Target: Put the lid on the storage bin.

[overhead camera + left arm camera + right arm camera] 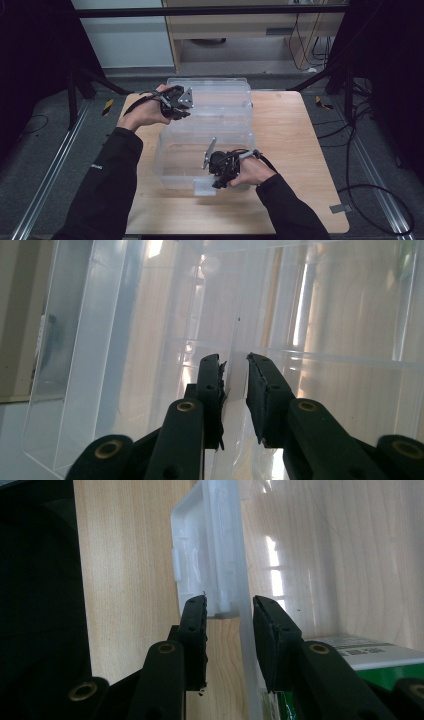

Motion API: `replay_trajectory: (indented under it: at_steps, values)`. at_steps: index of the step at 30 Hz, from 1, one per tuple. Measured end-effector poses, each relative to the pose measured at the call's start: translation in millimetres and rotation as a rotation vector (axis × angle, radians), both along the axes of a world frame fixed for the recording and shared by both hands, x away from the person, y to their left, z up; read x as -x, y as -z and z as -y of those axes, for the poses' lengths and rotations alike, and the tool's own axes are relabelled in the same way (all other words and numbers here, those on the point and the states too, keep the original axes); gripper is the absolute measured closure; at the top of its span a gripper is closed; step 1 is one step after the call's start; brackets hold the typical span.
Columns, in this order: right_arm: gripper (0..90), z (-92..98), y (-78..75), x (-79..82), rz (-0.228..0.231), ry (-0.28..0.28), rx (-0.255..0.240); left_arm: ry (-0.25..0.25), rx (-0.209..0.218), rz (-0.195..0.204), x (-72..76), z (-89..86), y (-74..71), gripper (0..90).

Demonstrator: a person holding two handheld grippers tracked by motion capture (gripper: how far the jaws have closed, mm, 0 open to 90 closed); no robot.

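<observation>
1. Clear plastic bin [200,165] sits mid-table, its lid [215,97] reaching the far edge.
2. Left gripper [181,106] straddles the lid's edge [235,340]; its jaws have just been closing, one pad touching, not yet clamped.
3. Right gripper [220,182] straddles the near wall [245,625] by the latch [202,555]; pads stand apart from it.
4. Likely light, stiff, slippery: grip rims squarely.

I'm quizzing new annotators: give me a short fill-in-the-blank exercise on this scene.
1. The clear plastic box rests on a ____ table.
2. The left gripper reaches the box's raised ____.
3. The right gripper straddles the box's near wall beside its white ____.
4. Inside the box lies a ____-and-white package.

Missing words: wooden; lid; latch; green
</observation>
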State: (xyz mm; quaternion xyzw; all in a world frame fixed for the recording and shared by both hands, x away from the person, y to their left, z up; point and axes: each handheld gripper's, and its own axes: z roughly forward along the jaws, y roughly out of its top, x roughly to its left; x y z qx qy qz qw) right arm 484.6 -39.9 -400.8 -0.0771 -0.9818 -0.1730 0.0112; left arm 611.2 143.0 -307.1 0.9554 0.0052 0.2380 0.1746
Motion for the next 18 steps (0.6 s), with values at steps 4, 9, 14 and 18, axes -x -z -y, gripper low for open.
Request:
replay_trajectory:
  at_steps: [4,9,14,18]
  values:
    - [67.9,-0.2,-0.2,1.0,0.007,0.004,0.000,0.001,-0.024,0.004,-0.3,3.8,0.6,76.2]
    - [67.9,-0.2,0.0,1.5,0.017,0.002,-0.001,-0.004,-0.033,0.001,0.1,4.6,0.6,77.2]
    - [67.9,-0.1,0.1,1.8,0.018,0.006,-0.003,0.006,-0.068,0.005,1.1,8.4,-0.2,80.3]
    - [68.0,0.8,0.5,3.0,0.026,0.012,-0.012,0.005,-0.092,0.004,2.4,11.6,-1.2,81.9]
